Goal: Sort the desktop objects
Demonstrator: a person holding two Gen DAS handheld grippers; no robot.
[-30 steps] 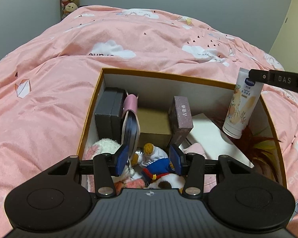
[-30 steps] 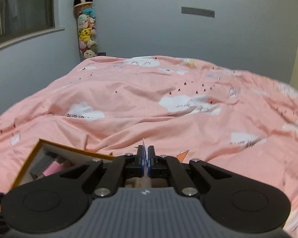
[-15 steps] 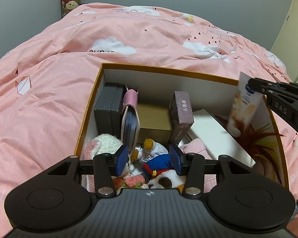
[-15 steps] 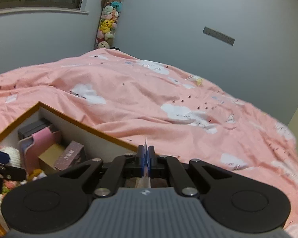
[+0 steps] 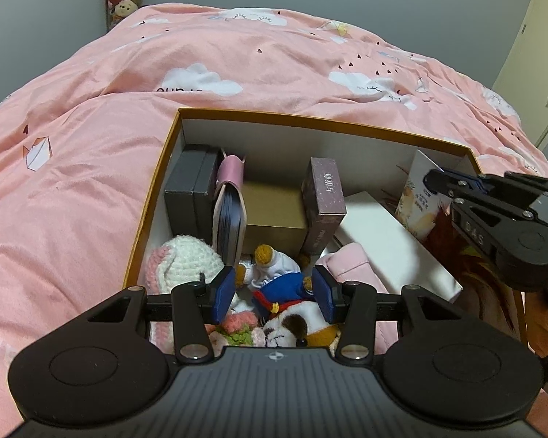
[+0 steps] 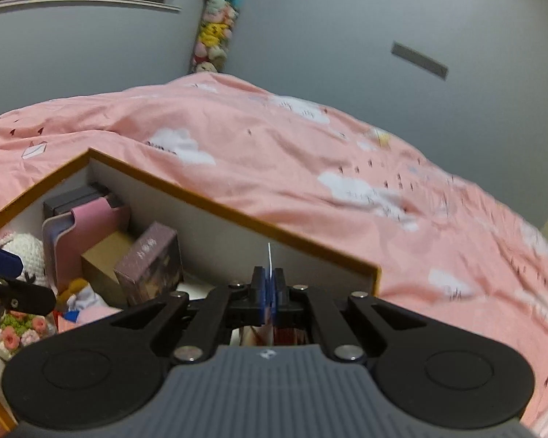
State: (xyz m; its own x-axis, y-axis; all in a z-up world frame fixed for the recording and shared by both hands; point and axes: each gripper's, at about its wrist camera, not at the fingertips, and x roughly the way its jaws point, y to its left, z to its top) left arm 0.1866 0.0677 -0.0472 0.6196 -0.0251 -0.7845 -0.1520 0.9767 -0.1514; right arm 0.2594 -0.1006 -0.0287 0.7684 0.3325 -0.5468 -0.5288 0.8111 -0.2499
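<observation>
A: We have the right gripper clenched on the flat crimped end of the lotion tube, so the tube hangs below it at the right end of the orange-rimmed box, just beside the red-leaved plant.

B: And our left gripper is released, its pads apart with nothing between them, hovering above the plush toy in the blue jacket at the near side of the box.

A: Agreed. In our judgement, the step in hand is setting the tube down inside. The white flat box leans close by, and the purple box stands further left.

B: So we should lower it straight into the gap between the white flat box and the right wall, keeping the tube upright so that its cap lands first.

A: We cannot see the cap or the floor under it, so we go slowly and let go only once the tube rests on something.

B: And we keep the left gripper clear of that corner, so the two do not collide.
</observation>
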